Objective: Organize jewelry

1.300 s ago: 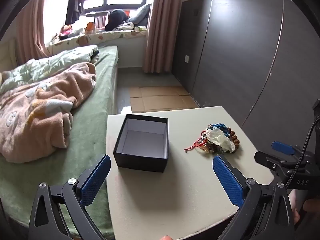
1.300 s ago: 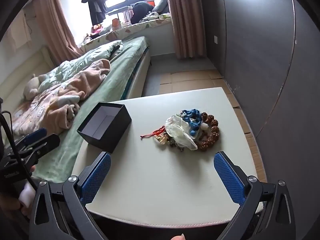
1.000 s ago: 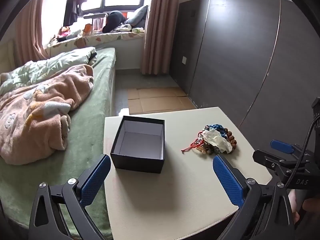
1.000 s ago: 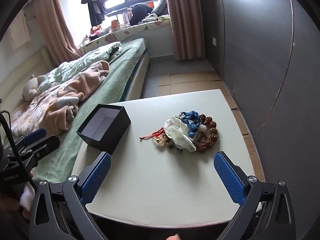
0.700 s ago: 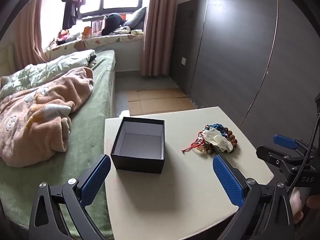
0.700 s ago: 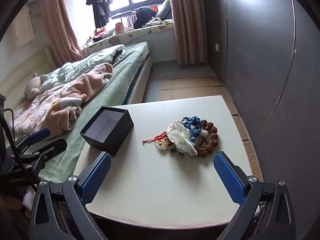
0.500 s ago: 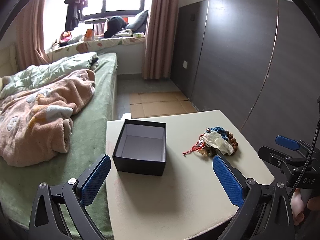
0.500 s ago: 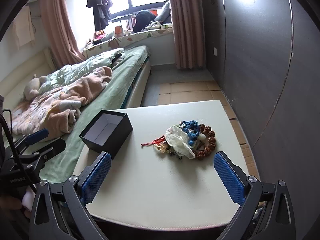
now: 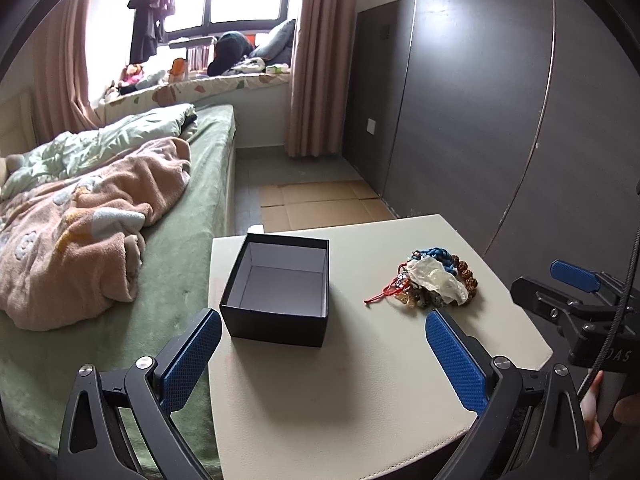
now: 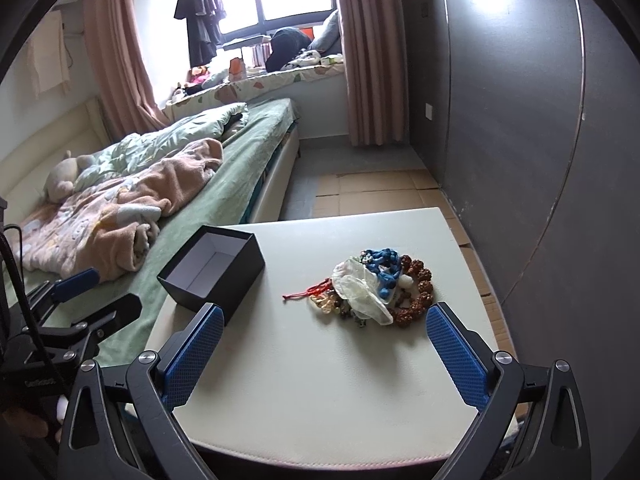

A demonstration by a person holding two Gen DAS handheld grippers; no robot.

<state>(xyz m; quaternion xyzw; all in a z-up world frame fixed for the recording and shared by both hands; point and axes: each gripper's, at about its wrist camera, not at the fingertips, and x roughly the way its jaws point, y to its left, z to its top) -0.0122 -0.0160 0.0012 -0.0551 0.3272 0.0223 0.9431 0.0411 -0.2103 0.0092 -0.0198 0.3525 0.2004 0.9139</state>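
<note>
An open, empty black box [image 9: 280, 288] with a white inside stands on the left part of a small cream table [image 9: 360, 380]; it also shows in the right wrist view [image 10: 212, 276]. A heap of jewelry [image 9: 434, 282] lies to its right: brown bead bracelets, a blue cord piece, a red string and a clear plastic bag; it also shows in the right wrist view [image 10: 372, 286]. My left gripper [image 9: 322, 354] is open and empty over the table's near edge, short of the box. My right gripper [image 10: 324, 350] is open and empty, short of the heap.
A bed [image 9: 120, 216] with a green sheet and a pink blanket runs along the table's left side. A dark wardrobe wall [image 9: 480, 120] stands to the right. Cardboard sheets [image 9: 320, 204] lie on the floor beyond the table.
Both grippers have drawn back and risen slightly, so the table, box and jewelry look a little farther off. Both stay open. Nothing on the table has moved.
</note>
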